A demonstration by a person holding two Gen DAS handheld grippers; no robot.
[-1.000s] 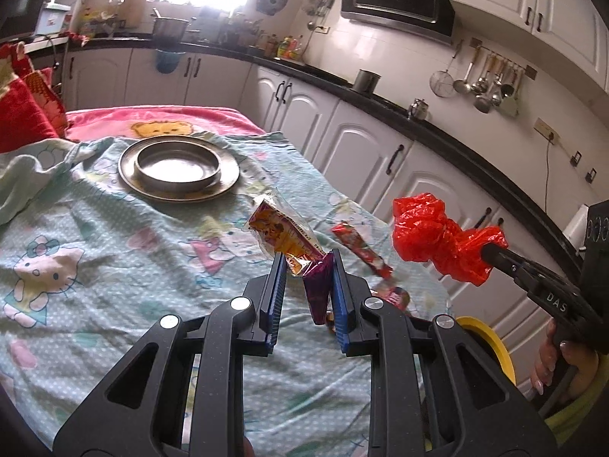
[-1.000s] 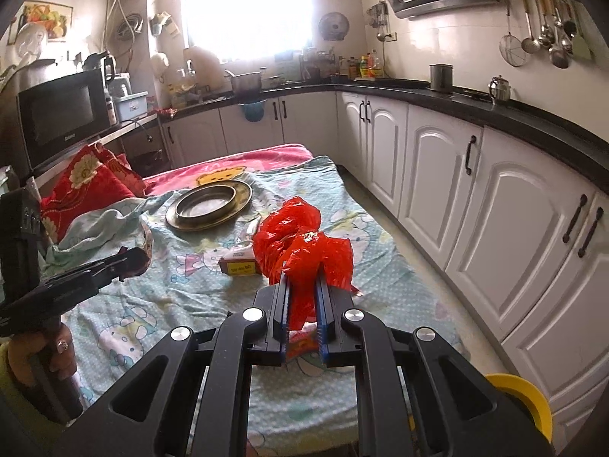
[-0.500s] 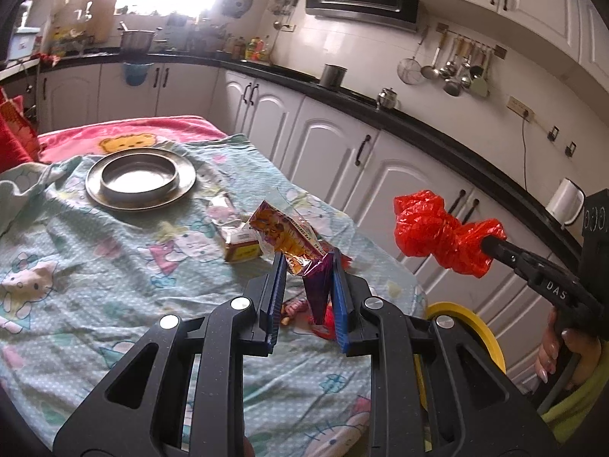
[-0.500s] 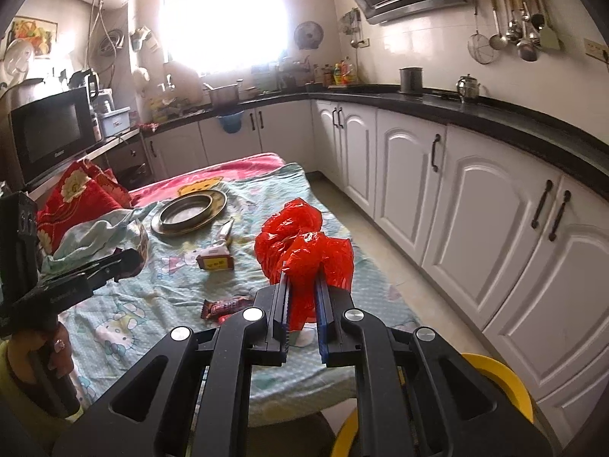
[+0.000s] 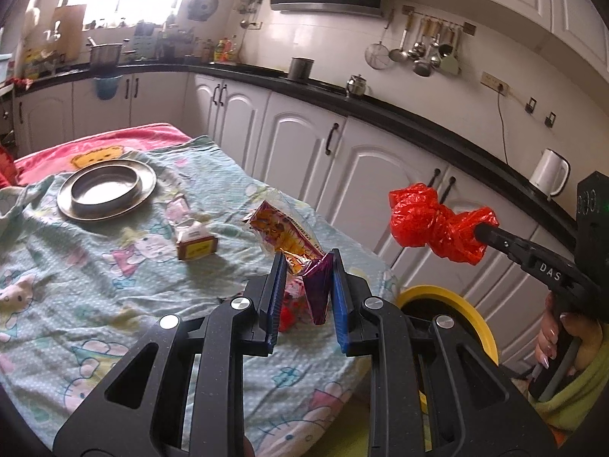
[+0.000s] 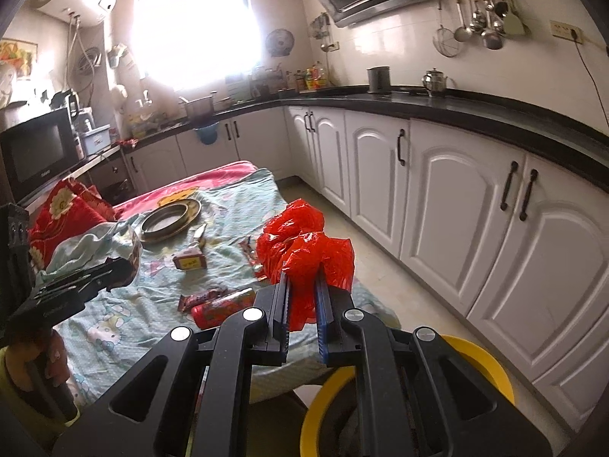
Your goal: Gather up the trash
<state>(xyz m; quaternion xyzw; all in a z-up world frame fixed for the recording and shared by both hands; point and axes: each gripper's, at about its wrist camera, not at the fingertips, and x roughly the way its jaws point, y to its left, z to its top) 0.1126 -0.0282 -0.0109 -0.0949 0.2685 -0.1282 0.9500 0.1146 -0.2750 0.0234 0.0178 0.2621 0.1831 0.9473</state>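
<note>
My left gripper [image 5: 306,266] is shut on an orange and purple snack wrapper [image 5: 289,236], held above the table's near right corner. My right gripper [image 6: 302,285] is shut on a crumpled red plastic bag [image 6: 304,247]; the bag also shows in the left wrist view [image 5: 430,224], held in the air over a yellow-rimmed bin [image 5: 456,304]. The bin also shows below my right gripper [image 6: 479,358]. A small red and yellow box [image 5: 196,245], a red packet [image 6: 224,306] and a dark wrapper [image 6: 201,297] lie on the cloth.
A metal plate with a bowl [image 5: 106,188] sits at the far end of the table, covered by a cartoon-print cloth [image 5: 76,285]. White cabinets [image 6: 456,205] under a black counter run along the right. Red cushions [image 6: 64,209] lie at the far left.
Both grippers have pulled back from the table and toward its right corner, each still holding its item. The yellow bin has come into view below them.
</note>
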